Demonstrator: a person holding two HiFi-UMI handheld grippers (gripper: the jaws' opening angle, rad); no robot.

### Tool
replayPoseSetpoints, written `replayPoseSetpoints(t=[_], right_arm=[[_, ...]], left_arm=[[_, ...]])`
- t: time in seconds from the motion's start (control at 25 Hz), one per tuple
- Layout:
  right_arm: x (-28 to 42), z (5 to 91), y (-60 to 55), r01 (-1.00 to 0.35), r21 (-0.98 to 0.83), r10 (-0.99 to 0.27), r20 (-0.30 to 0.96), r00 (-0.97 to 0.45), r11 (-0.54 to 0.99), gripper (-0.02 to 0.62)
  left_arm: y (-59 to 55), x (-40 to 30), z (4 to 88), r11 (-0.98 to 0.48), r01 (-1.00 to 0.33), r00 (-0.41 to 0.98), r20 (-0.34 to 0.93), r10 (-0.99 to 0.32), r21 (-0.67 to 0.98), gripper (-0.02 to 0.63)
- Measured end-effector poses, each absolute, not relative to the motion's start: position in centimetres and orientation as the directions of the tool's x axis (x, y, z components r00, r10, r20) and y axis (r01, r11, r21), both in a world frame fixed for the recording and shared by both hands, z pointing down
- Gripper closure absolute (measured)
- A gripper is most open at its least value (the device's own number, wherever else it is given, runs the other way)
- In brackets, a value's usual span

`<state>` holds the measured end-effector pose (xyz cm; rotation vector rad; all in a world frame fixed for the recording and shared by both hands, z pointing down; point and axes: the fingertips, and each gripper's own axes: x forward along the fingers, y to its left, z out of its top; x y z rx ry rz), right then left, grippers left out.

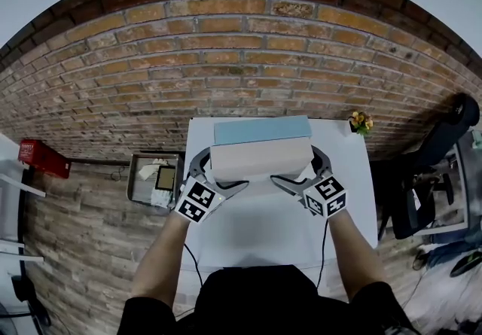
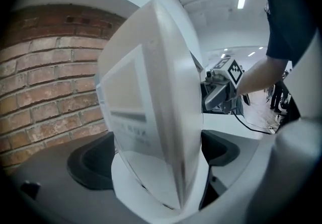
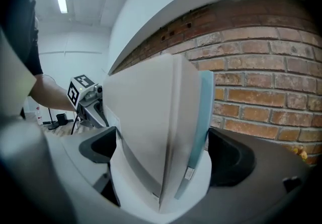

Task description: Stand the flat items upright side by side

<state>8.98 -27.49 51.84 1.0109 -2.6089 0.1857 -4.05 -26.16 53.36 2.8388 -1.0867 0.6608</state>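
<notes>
Jaws of left gripper (image 1: 215,175), right gripper (image 1: 298,171) clamp one white box (image 1: 260,159)

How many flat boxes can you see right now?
2. A white box is held at both ends; a blue box sits just behind it, nearer the brick wall. More could be hidden behind them.

Flowers (image 1: 361,122), perhaps potted, near brick wall (image 1: 226,62).
</notes>
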Motion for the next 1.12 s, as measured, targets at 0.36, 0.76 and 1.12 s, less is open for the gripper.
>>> replayPoseSetpoints(t=[0.36, 0.76, 1.12], right_arm=[[9.5, 50.9, -26.7, -0.688, -0.058, -0.633, 0.342, -0.695, 0.724, 0.069], [9.8, 51.4, -25.5, -0.666, -0.002, -0.613, 0.389, -0.688, 0.746, 0.077], [10.2, 51.1, -25.4, -0.646, 0.005, -0.59, 0.413, -0.693, 0.763, 0.077]], left_arm=[[-26.3, -3.6, 53.9, -0.72, -0.687, 0.636, 0.396, -0.662, -0.098, 0.057], [-25.5, -3.6, 53.7, -0.717, -0.683, 0.615, 0.42, -0.668, -0.139, 0.057], [-24.5, -3.7, 52.1, -0.721, -0.681, 0.63, 0.402, -0.664, -0.125, 0.058]])
